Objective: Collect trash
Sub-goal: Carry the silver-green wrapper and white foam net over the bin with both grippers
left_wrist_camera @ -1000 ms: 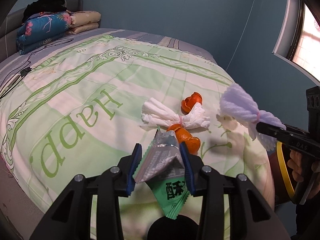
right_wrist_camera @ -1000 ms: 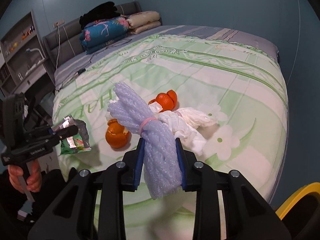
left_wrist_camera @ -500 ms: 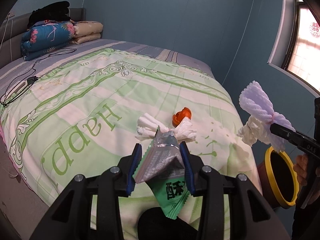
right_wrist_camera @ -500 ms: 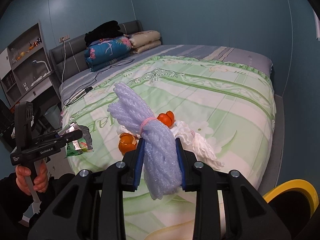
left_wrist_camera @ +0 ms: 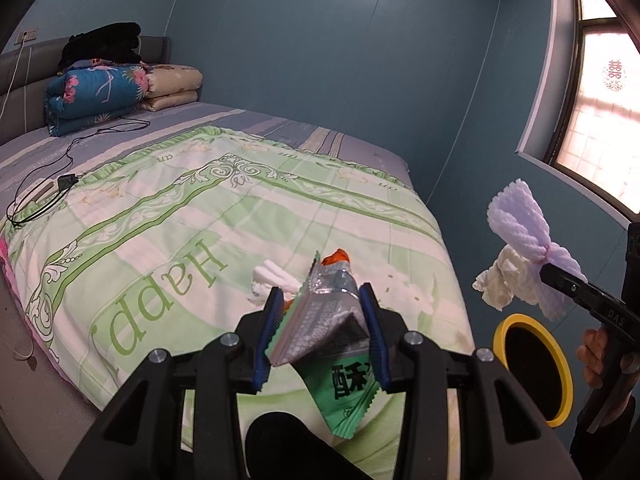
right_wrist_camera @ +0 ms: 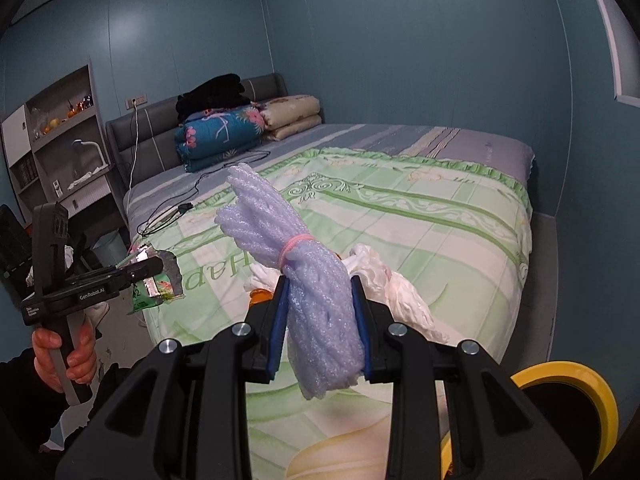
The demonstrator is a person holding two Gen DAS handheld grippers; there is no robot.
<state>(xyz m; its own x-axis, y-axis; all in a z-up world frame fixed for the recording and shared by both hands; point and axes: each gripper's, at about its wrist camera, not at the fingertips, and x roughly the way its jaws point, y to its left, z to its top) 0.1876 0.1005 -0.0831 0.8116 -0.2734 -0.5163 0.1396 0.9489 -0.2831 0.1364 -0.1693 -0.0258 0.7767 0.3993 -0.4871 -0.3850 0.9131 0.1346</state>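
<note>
both grippers clamp trash: left gripper (left_wrist_camera: 320, 328) snack wrapper (left_wrist_camera: 324, 320), right gripper (right_wrist_camera: 320, 320) foam bundle (right_wrist_camera: 316, 280).

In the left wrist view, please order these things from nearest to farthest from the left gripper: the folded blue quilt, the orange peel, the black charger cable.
1. Orange peel: on the bed cover just beyond the left gripper, partly hidden by the snack wrapper it holds.
2. Black charger cable: mid-bed, to the left.
3. Folded blue quilt: at the headboard, far left.
</note>
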